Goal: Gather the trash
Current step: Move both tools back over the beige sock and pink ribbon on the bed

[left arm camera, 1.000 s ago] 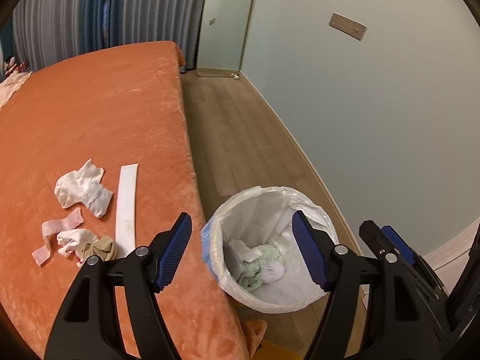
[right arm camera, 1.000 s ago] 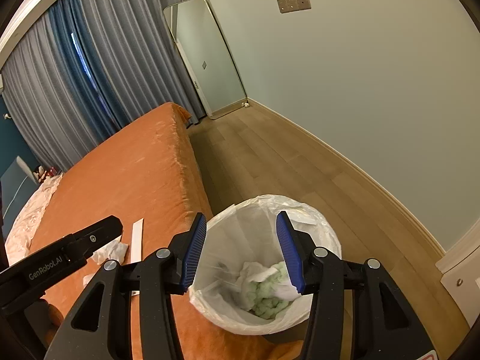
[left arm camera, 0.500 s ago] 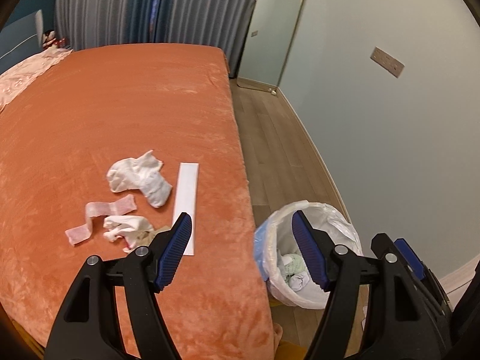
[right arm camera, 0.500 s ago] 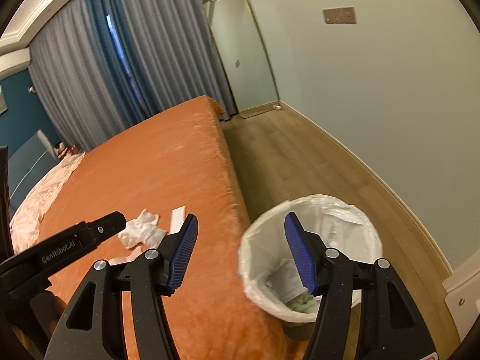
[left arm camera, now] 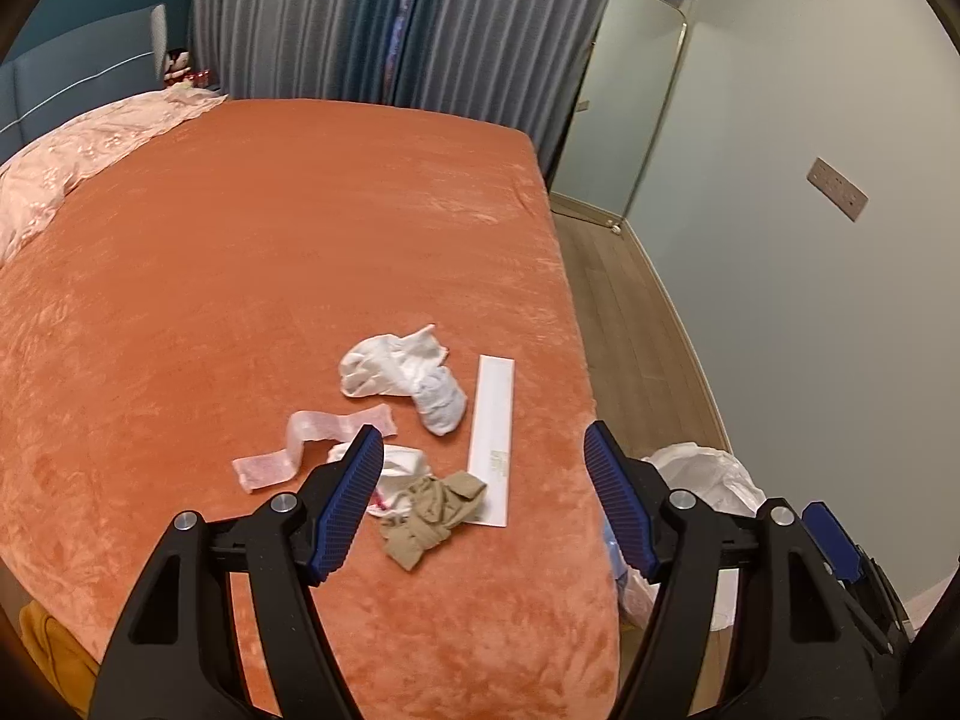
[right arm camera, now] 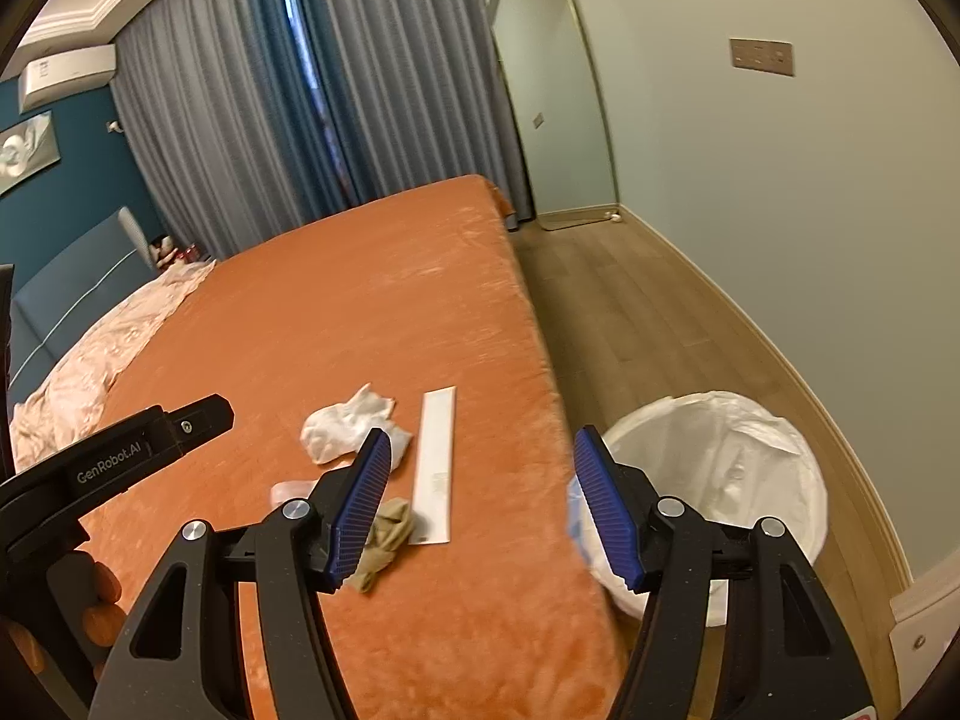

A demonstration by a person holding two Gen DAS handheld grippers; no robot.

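Trash lies near the right edge of the orange bed [left arm camera: 240,276]: a crumpled white tissue [left arm camera: 402,369], a white paper strip [left arm camera: 493,438], a pink wrapper strip [left arm camera: 300,441], a small white wad [left arm camera: 402,462] and an olive-brown crumpled piece [left arm camera: 429,510]. My left gripper [left arm camera: 483,504] is open and empty, above the bed just in front of the olive piece. My right gripper [right arm camera: 480,510] is open and empty, over the bed's edge. The white-lined trash bin [right arm camera: 726,474] stands on the floor beside the bed; it also shows in the left wrist view [left arm camera: 702,474]. The tissue [right arm camera: 342,426], strip [right arm camera: 435,468] and olive piece [right arm camera: 384,540] show in the right wrist view.
A pink quilt [left arm camera: 78,150] lies at the bed's far left. A mirror [right arm camera: 552,102] leans on the wall by the grey curtains [right arm camera: 300,102]. Wood floor [right arm camera: 624,306] runs between bed and wall. The left gripper's body [right arm camera: 120,456] shows at the right view's left.
Both grippers have swung left, away from over the bin toward the trash on the bed. Both stay open and empty.
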